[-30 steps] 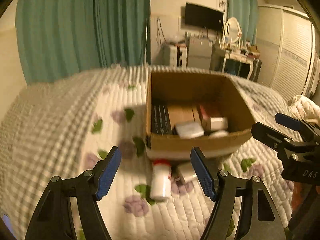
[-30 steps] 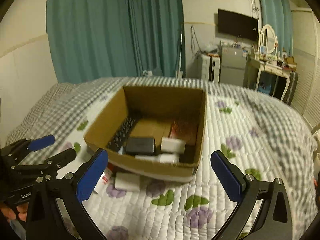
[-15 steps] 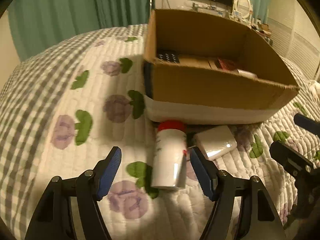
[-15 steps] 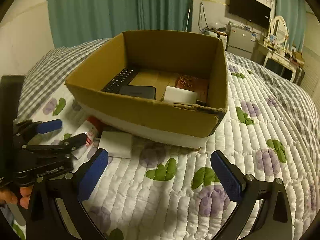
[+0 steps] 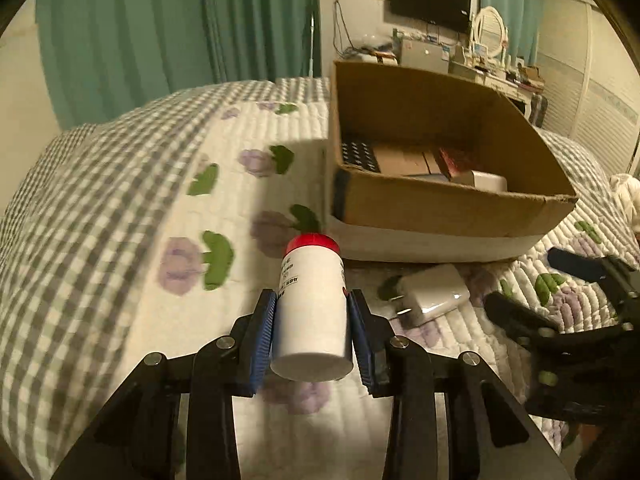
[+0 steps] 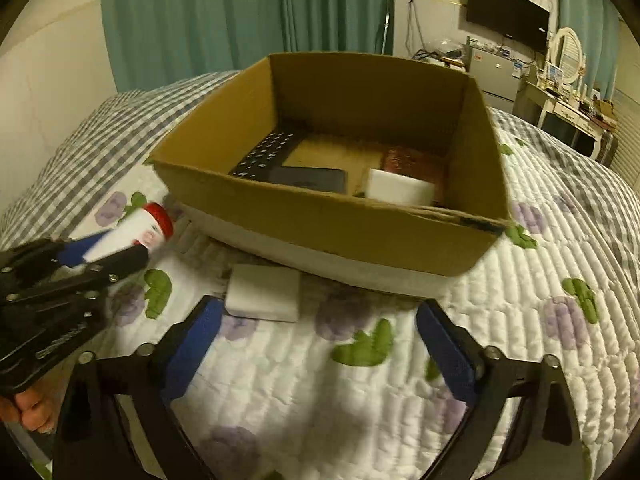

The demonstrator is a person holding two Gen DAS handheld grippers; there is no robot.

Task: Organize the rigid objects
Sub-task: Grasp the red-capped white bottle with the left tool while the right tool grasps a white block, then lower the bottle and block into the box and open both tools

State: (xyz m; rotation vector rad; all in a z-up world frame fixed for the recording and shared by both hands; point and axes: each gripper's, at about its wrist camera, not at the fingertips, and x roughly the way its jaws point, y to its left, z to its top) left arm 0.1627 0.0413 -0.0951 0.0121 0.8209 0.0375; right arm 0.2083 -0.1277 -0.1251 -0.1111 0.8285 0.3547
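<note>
My left gripper (image 5: 312, 312) is shut on a white bottle with a red cap (image 5: 312, 300), held just above the quilt in front of the cardboard box (image 5: 440, 204). The bottle also shows in the right wrist view (image 6: 136, 232), between the left gripper's fingers. A white charger block (image 5: 430, 294) lies on the quilt by the box's front wall; in the right wrist view (image 6: 266, 292) it sits just beyond my right gripper's left finger. My right gripper (image 6: 316, 328) is open and empty. The box (image 6: 320, 220) holds a keyboard, a dark device, a white box and flat cartons.
The bed is covered with a floral quilt (image 6: 520, 320) with a checked border (image 5: 80, 200). Teal curtains, a wall TV, a dresser with mirror and a wardrobe stand beyond the bed. The right gripper shows at the right edge of the left wrist view (image 5: 568, 312).
My left gripper has closed on the bottle and lifted it off the quilt. My right gripper has moved lower and nearer to the charger block.
</note>
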